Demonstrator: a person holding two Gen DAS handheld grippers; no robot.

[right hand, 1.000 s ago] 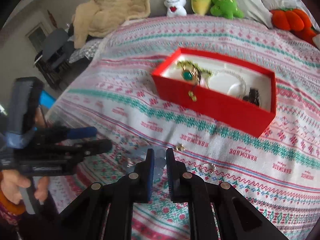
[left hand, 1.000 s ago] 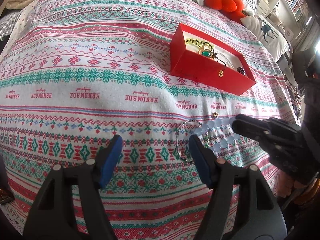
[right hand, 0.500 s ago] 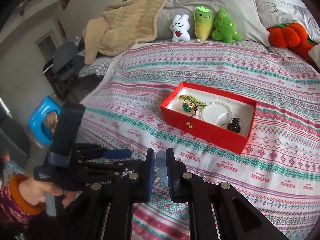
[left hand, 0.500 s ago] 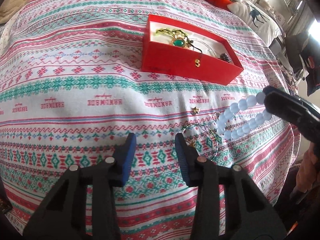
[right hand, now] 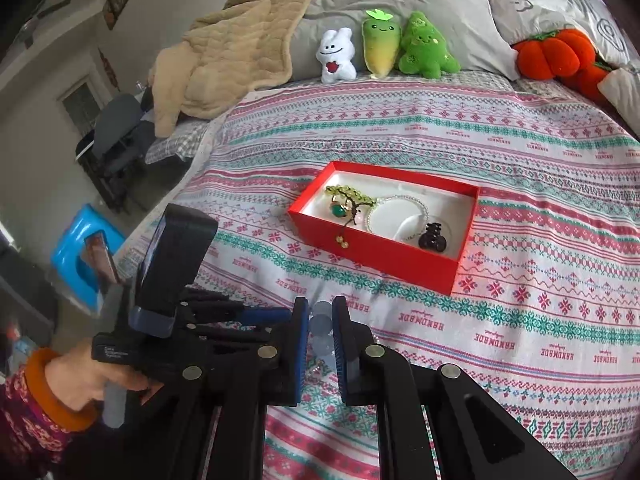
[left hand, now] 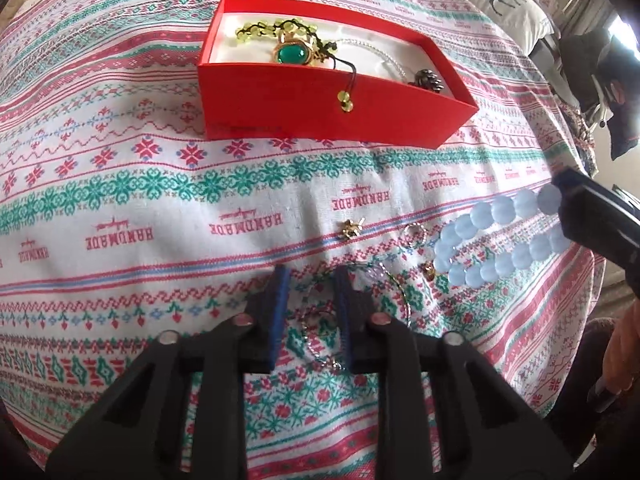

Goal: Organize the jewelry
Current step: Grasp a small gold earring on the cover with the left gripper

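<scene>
Lifted off the patterned bed cover [left hand: 160,184], the pale blue bead bracelet [left hand: 480,240] hangs pinched in the right tool [right hand: 320,336]. Only the left wrist view shows the left tool [left hand: 310,304], jaws just narrowed around a thin silver chain [left hand: 316,344] without clearly pressing it, near small gold charms [left hand: 352,229]. Beyond stands the red cardboard box [right hand: 384,256] of jewelry.

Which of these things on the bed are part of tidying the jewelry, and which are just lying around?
Part of the job:
red box
pale blue bead bracelet, in the right gripper
thin wire bangle, at the left gripper
small gold charm
small ring

Just lying about:
plush toys
beige blanket
pillows
</scene>
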